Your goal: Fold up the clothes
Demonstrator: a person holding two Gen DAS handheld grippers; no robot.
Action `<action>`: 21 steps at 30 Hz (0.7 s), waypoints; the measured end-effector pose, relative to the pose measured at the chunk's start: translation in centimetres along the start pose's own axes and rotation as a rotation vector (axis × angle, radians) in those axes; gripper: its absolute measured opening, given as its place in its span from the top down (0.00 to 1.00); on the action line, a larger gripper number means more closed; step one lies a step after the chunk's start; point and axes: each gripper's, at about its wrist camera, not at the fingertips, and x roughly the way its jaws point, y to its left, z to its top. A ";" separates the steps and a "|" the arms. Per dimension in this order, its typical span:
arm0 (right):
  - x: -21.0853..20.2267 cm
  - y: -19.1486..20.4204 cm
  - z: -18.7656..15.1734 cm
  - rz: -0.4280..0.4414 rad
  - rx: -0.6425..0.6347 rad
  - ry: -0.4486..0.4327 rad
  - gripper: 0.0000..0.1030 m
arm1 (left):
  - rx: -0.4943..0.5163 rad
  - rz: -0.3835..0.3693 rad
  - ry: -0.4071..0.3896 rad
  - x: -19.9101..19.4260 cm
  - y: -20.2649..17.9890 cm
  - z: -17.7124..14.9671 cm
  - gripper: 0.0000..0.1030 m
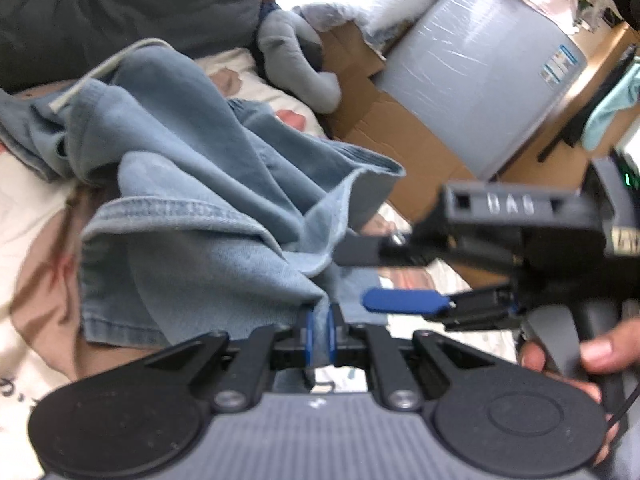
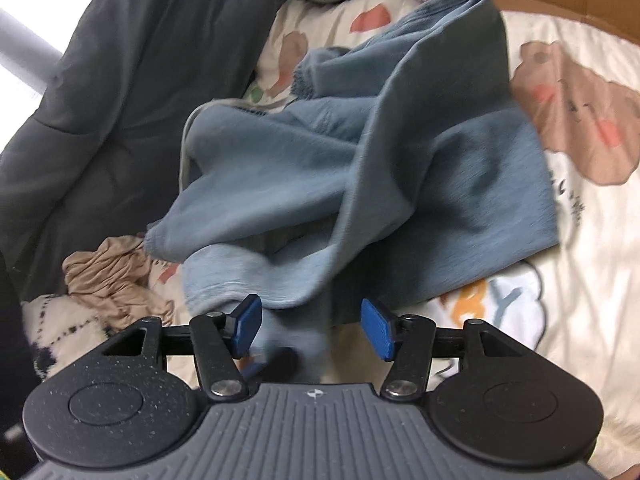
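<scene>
The blue sweatshirt [image 2: 360, 168] lies crumpled on the cartoon-print bedsheet [image 2: 592, 240], a soft, thick knit that sags and looks only moderately heavy. The left gripper [image 1: 319, 336] is closed on a pinch of its fabric. The right gripper [image 2: 310, 326] stands open, with cloth between the pads but not pressed. A hemmed edge [image 1: 172, 210], at about ten o'clock from the left gripper, seems the better hold. A dark duvet [image 2: 100, 80] lies at ten o'clock.

Blue garment [image 1: 208, 184] pinched in left gripper [image 1: 319, 336] jaws
</scene>
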 end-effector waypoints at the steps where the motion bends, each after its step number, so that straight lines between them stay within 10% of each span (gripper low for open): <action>1: 0.1 0.4 0.0 0.003 -0.003 0.005 0.40 | 0.007 -0.004 0.002 0.2 -0.1 -0.2 0.93; 21: 5.6 2.9 -0.8 0.188 0.182 0.165 0.39 | -0.044 -0.043 -0.031 -0.6 3.2 -2.1 0.93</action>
